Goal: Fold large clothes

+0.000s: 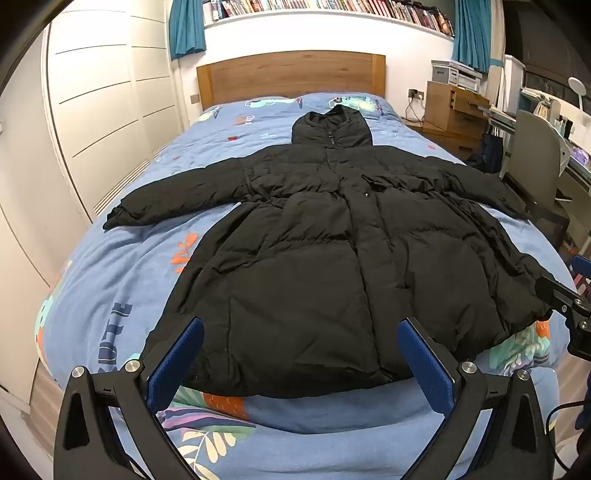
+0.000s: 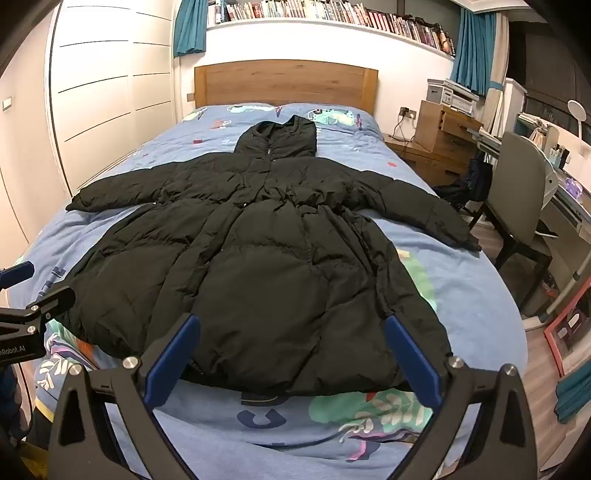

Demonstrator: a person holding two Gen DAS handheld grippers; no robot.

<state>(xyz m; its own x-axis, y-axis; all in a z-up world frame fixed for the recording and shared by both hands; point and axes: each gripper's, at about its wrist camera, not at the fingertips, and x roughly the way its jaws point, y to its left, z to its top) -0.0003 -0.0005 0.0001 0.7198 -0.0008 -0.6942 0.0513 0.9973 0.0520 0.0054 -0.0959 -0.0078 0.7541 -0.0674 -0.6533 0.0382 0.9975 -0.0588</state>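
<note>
Left wrist view gives me one black puffer coat (image 1: 314, 236) spread flat on the bed (image 1: 110, 288), two sleeves out, hood toward the headboard (image 1: 291, 75); my left claw (image 1: 300, 354) hangs released above the hem; right wrist view shows my right claw (image 2: 291, 350) released too, bare blue duvet along both sides.

Black hooded puffer coat (image 1: 314, 258) lies flat, front up, sleeves spread, hood toward the headboard

Blue patterned bedspread (image 1: 110, 266), wooden headboard (image 1: 288, 74), bookshelf (image 1: 332, 5), perhaps a printer (image 1: 456, 72)
</note>
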